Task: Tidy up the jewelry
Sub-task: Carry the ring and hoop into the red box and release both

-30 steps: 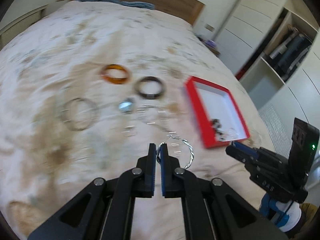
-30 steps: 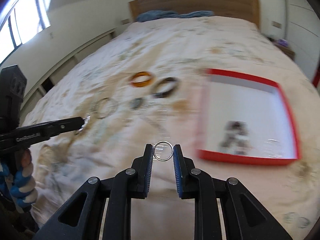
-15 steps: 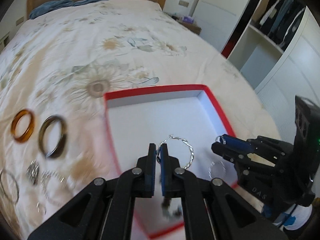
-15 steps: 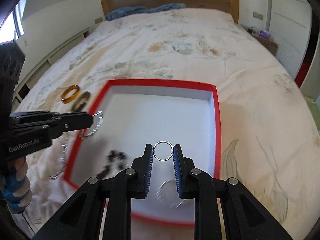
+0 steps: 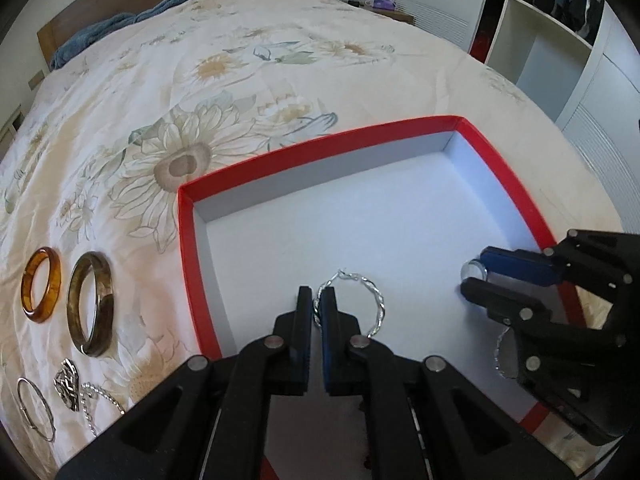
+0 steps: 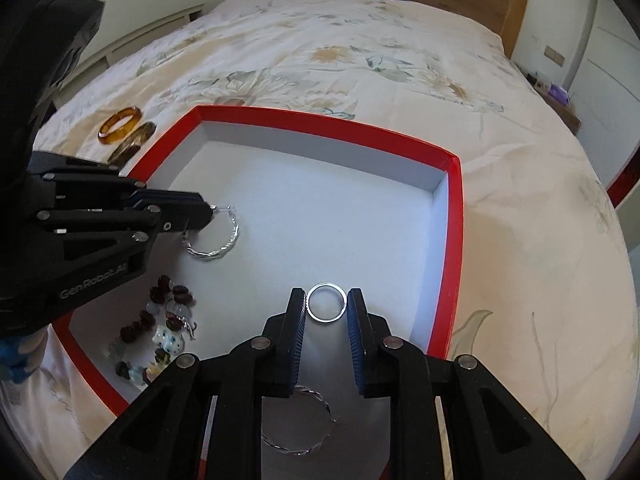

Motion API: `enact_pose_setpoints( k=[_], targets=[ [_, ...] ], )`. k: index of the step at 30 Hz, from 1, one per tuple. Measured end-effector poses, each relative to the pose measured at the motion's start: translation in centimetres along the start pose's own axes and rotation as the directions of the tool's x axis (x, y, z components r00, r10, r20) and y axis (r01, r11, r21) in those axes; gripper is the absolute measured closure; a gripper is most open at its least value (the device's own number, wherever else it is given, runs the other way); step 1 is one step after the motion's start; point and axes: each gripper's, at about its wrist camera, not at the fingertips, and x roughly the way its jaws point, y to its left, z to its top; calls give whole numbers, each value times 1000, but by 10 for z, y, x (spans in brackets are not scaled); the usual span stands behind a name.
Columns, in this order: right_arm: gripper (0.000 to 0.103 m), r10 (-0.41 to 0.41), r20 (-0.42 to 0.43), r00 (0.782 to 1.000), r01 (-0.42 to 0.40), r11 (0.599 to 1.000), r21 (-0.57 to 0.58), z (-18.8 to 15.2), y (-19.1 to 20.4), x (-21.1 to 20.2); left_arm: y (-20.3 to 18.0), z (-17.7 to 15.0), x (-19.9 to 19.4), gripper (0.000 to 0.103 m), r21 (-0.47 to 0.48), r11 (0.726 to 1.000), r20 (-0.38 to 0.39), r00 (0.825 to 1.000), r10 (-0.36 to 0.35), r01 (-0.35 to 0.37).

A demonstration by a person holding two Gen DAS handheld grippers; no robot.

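- Two grippers that hovered over loose jewelry on the bed a second ago now hang above the red box (image 6: 451, 264).
- Left gripper (image 5: 319, 312) fingers are clamped on a twisted hoop (image 5: 372, 304); right gripper (image 6: 326, 312) fingers pinch a ring (image 6: 326, 307). Both look ready to drop.
- Writing: "GenRobot.AI" on the left gripper.

Second hoop earring (image 6: 298, 424) partly hidden

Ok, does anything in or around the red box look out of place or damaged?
Nothing stands out. The red box sits flat and intact on the bed, with a beaded bracelet and a twisted hoop lying inside; the bangles outside simply await sorting.
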Motion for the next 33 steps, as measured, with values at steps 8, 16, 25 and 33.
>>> enact_pose_setpoints(
  k=[8, 16, 25, 33],
  targets=[
    [75, -26, 34, 999, 24, 999, 37, 0, 0, -37, 21, 7, -39, 98, -74, 995, 41, 997, -66, 69],
    [75, -47, 175, 983, 35, 997, 74, -5, 25, -154, 70, -8, -190, 96, -48, 999, 179, 984, 13, -5],
    [75, -9, 326, 945, -30, 993, 113, -28, 83, -268, 165, -79, -339, 91, -164, 967, 252, 940, 232, -195],
    [75, 14, 410, 912, -42, 997, 61, -43, 147, -338, 205, -164, -425, 82, -270, 936, 318, 897, 306, -224]
  ],
)
